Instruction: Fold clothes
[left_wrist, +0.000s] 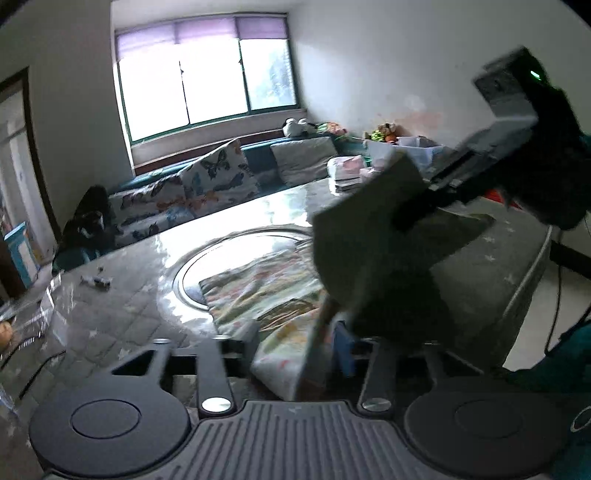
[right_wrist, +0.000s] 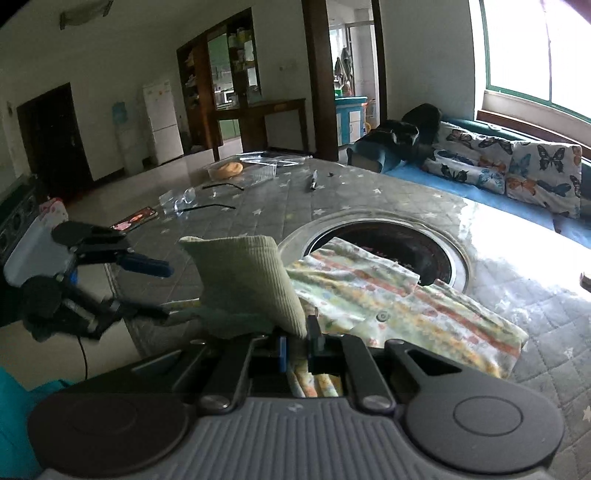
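One patterned garment (right_wrist: 388, 295) lies on the desk (right_wrist: 369, 195), a light cloth with orange, yellow and green print, partly folded and lying over the near edge of a round metal-rimmed opening (right_wrist: 391, 243) set into the desk top. A ribbed pale green cuff (right_wrist: 251, 280) of the same garment stands lifted above it.

There are two tongs. The right tongs (right_wrist: 297, 345) are pressed together on the garment at the base of the green cuff, holding that part up off the desk. The left tongs (left_wrist: 295, 338) are spread, one finger on each side of the printed cloth's near edge; from the right wrist view the left tongs (right_wrist: 162, 288) are seen to the left of the cuff with a clear gap between their two fingers (right_wrist: 147, 266). From the left wrist view the right tongs (left_wrist: 413, 210) and the hanging cuff (left_wrist: 369, 229) fill the right half and hide much of the desk behind them.

On the far part of the desk lie a clear plastic tray (right_wrist: 243, 170) with a bun in it, a phone (right_wrist: 135, 218), a pen (right_wrist: 314, 180), two thin dark strips and some crumpled clear plastic. Beyond the desk is a sofa with two butterfly-print cushions (right_wrist: 509, 166), and one fridge (right_wrist: 162, 122) stands by the far wall.
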